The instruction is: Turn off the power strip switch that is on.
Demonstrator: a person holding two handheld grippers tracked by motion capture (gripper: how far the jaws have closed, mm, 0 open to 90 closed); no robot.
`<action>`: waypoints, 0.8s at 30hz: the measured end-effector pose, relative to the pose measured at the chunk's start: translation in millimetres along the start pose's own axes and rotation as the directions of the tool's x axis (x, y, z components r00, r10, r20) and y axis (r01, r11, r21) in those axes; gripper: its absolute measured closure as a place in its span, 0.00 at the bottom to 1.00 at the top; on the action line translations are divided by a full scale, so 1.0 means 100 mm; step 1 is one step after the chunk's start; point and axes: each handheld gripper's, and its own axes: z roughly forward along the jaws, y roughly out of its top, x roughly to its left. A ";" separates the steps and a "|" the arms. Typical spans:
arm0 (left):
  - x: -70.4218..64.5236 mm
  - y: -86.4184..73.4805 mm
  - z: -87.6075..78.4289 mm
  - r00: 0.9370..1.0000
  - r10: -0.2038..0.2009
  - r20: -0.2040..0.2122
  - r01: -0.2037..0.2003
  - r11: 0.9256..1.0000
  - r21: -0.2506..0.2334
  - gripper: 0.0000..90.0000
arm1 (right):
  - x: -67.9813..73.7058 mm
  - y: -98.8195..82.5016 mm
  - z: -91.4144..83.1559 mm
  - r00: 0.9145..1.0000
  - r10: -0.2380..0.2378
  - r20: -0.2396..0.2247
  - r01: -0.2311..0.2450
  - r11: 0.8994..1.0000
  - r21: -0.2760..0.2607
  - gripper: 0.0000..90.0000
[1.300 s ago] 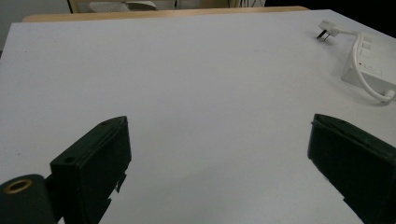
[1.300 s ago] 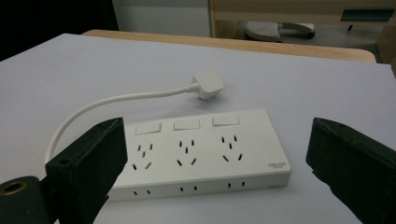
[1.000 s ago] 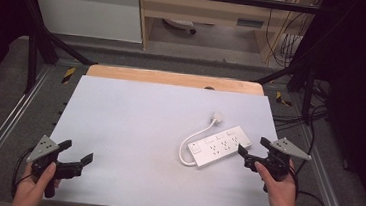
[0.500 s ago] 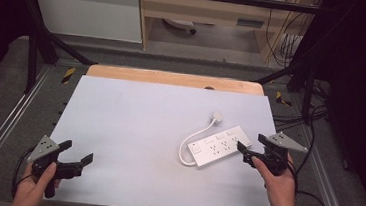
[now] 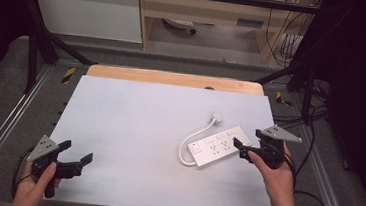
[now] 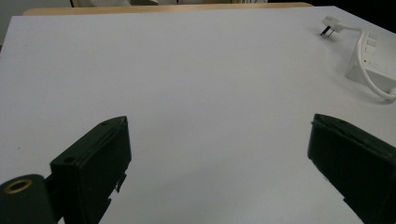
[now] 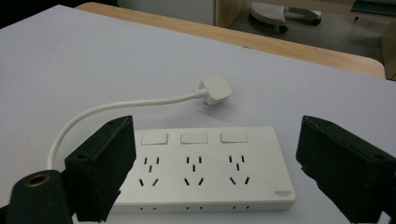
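**Right gripper poised at the end of the power strip**

The white table [image 5: 133, 129] lies mostly bare: its whole left and centre are free, and a wooden edge [image 5: 173, 78] shows along the top. One power strip [image 5: 220, 145] lies right of centre in the high view, slanted, near the right border of the table but inside it. Its cord [image 5: 190, 139] loops off the left end to one plug [image 5: 217, 117] just above.

The right gripper [image 5: 241, 147] sits at the strip's right end, held level by a hand coming in from the lower right. Its jaws have just been opening and stand released, wide apart. In the right gripper view the strip [image 7: 205, 163] lies between them, untouched, showing three switches and three sockets.

The left gripper [image 5: 76, 158] rests at lower left, jaws spread over bare table, well apart from the strip.
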 end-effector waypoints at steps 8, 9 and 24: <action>0.00 0.00 0.00 1.000 -0.001 0.001 0.001 1.000 0.000 0.06 | 0.04 0.08 0.05 0.999 -0.022 -0.026 0.022 1.000 0.002 0.09; 0.00 0.00 0.00 1.000 -0.001 0.002 0.001 1.000 0.001 0.06 | 0.04 0.09 0.05 0.999 -0.024 -0.025 0.024 1.000 0.000 0.09; -0.01 -0.01 0.01 1.000 0.008 0.010 -0.008 1.000 0.009 0.06 | 0.05 0.22 0.10 0.999 -0.031 -0.009 0.031 0.999 0.015 0.28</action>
